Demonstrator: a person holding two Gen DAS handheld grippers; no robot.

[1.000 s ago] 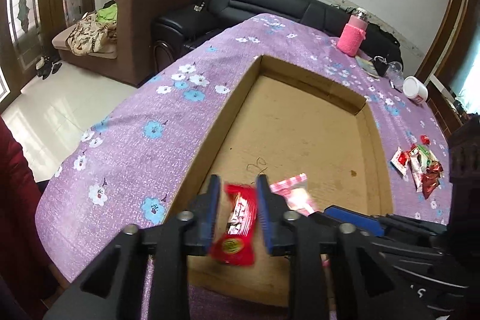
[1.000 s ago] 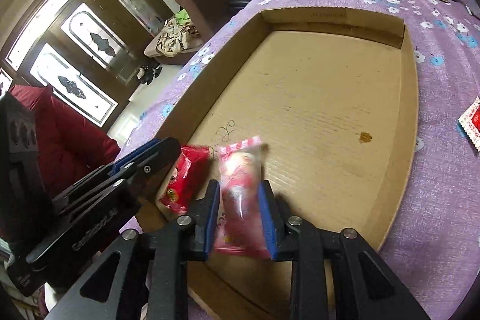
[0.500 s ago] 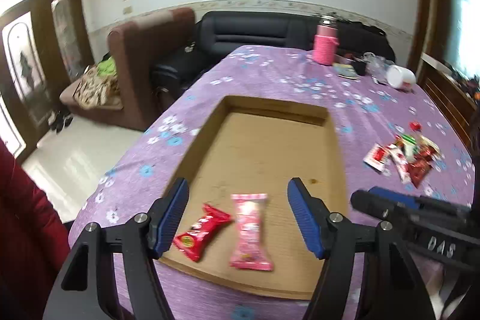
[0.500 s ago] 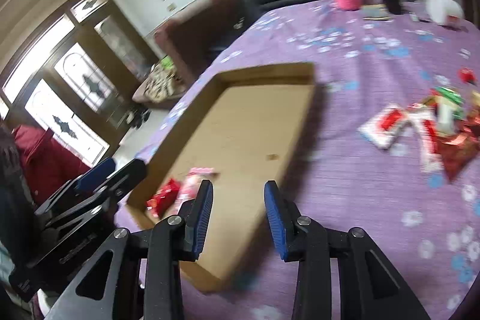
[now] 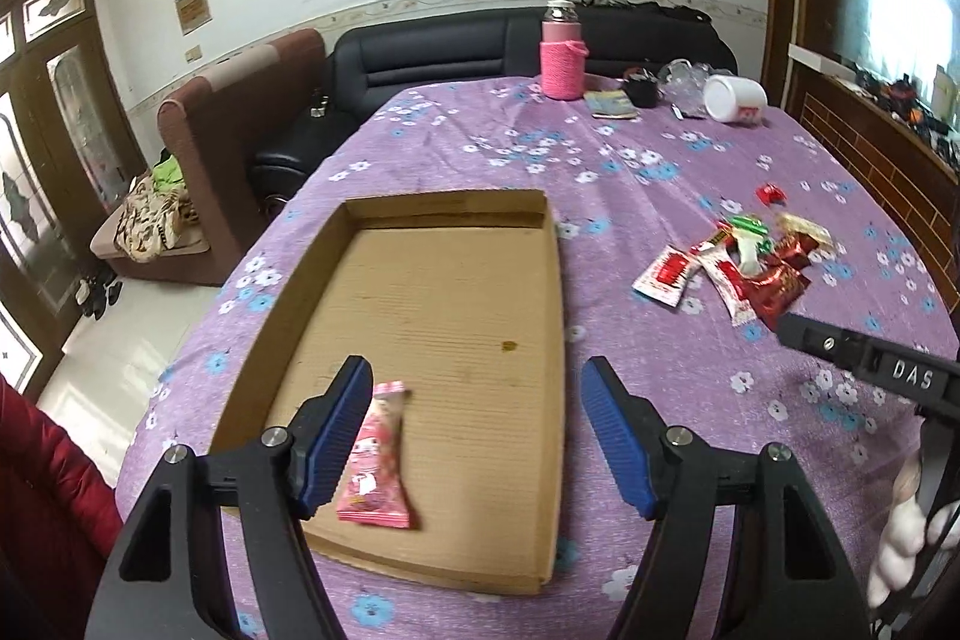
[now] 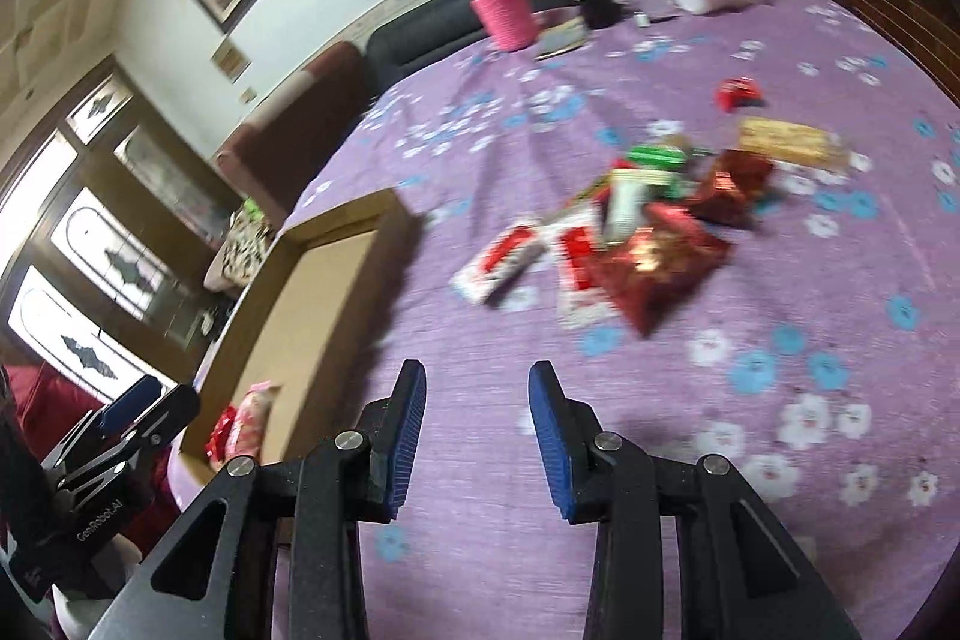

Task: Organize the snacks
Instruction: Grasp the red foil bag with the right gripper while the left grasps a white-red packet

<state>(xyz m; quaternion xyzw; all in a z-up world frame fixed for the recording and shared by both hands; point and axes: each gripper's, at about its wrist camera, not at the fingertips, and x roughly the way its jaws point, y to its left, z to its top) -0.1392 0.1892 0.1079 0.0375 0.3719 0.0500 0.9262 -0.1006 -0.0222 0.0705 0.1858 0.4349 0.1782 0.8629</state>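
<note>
A shallow cardboard tray (image 5: 557,340) lies on the purple flowered tablecloth. A pink snack packet (image 5: 375,460) rests in its near left corner, partly behind my left finger. My left gripper (image 5: 474,382) hovers open and wide over the tray's near end, holding nothing. In the right wrist view the pink packet (image 6: 252,418) and a red packet (image 6: 221,436) lie side by side in the tray (image 6: 300,310). My right gripper (image 6: 477,382) is open and empty above bare cloth, to the right of the tray. A pile of loose snacks (image 6: 648,232) lies ahead of it. That pile (image 5: 738,268) sits right of the tray.
A single red candy (image 5: 771,193) lies beyond the pile. At the table's far end stand a pink bottle (image 5: 563,58), a white jar (image 5: 735,97) and small clutter. A black sofa (image 5: 456,46) is behind. The table edge runs close on the left, with a red sleeve (image 5: 36,490) there.
Both grippers let go of their packets, which now lie in the tray. The left opened wide and drew back and up. The right swung to the right, off the tray and towards the snack pile.
</note>
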